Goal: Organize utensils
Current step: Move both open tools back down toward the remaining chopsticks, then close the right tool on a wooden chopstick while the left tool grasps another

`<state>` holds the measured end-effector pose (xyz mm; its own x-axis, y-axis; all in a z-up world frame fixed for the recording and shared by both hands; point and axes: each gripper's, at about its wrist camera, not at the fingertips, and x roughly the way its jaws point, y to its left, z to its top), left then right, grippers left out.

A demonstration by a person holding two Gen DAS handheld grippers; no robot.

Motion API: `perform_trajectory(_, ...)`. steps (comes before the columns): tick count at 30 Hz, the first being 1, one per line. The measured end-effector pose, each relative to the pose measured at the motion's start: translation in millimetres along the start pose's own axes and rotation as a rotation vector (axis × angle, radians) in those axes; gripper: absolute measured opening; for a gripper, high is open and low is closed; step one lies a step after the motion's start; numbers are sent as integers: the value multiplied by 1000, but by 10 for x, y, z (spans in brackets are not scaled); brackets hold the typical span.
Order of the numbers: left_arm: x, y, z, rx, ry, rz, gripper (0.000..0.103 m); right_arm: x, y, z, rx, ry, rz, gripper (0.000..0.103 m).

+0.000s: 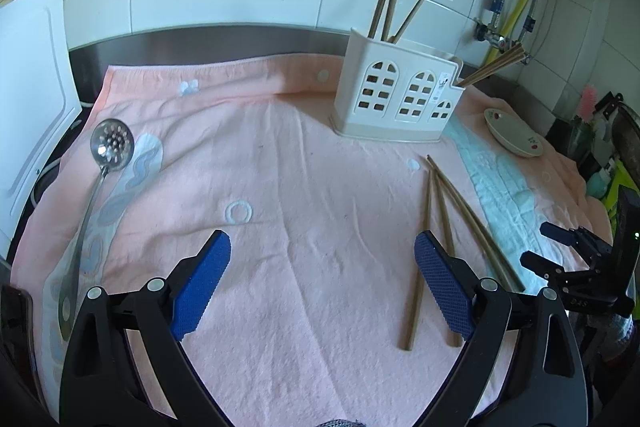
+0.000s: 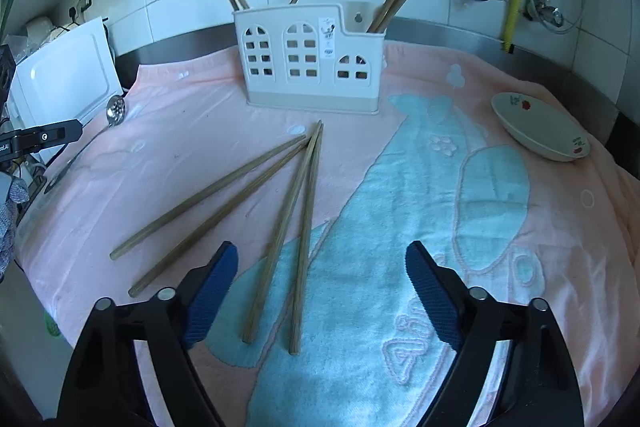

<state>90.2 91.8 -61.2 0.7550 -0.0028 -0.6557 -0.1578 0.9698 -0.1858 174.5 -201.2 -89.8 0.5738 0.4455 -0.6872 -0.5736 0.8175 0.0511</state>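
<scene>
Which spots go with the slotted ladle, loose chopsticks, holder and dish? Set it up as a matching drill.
Things:
1. slotted ladle
2. loose chopsticks
3. utensil holder
4. dish

Places:
A. back of towel, by the wall
B. towel's far left edge
C. towel's right side
D. flat mid-towel, before the right claw

Pairs: 1-B, 2-D, 3-A, 4-C

Both tongs look alike: the left tongs (image 1: 322, 285) and right tongs (image 2: 322, 293) have glossy black plastic arms. Each finger carries a blue pad (image 1: 202, 287) with a fine diamond-grid texture. Round silver pins (image 1: 155, 283) sit at the black linkage joints behind the pads.
</scene>
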Motion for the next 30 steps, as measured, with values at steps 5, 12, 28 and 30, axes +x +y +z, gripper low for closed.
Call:
perform_trajectory(5, 18, 75, -64, -17, 11, 8, 92, 99, 30, -7, -5, 27, 12, 66)
perform_trajectory(12, 40, 116, -126, -24, 23, 5, 92, 221, 53, 1, 7, 61, 21, 42)
perform_trajectory(28, 31, 3, -231, 12, 46, -27, 79, 404, 89, 3, 12, 102, -5, 13)
perform_trajectory(30, 56, -59, -253, 31, 59, -37, 74, 408, 96, 3, 4, 101, -16, 10)
